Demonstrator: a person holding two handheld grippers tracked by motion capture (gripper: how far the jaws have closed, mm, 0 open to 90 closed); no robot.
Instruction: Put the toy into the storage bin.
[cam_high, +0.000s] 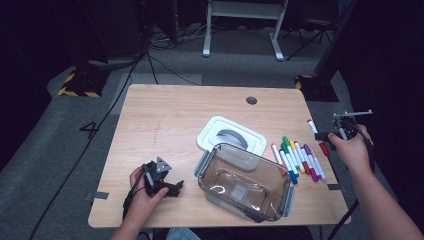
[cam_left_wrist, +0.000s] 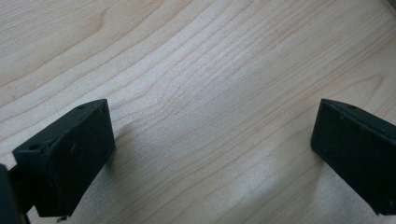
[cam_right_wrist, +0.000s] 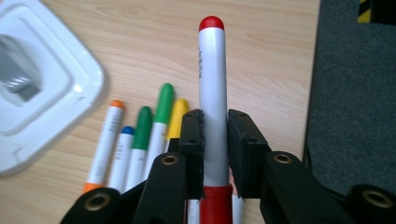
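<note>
Pale wood table (cam_high: 165, 120), grey carpet (cam_high: 45, 165), probably

The left gripper (cam_high: 161, 181) is black, with a grey three-cornered plate at its 12 o'clock and a black cable trailing along the wrist. In the left gripper view its jaws are matte black blocks with small screw holes. The right gripper (cam_right_wrist: 215, 140) has black arms with brass-ringed pivot holes at 5 and 7 o'clock and rough-faced black pads (cam_right_wrist: 193, 140). Both forearms are bare, no sleeves.
</note>
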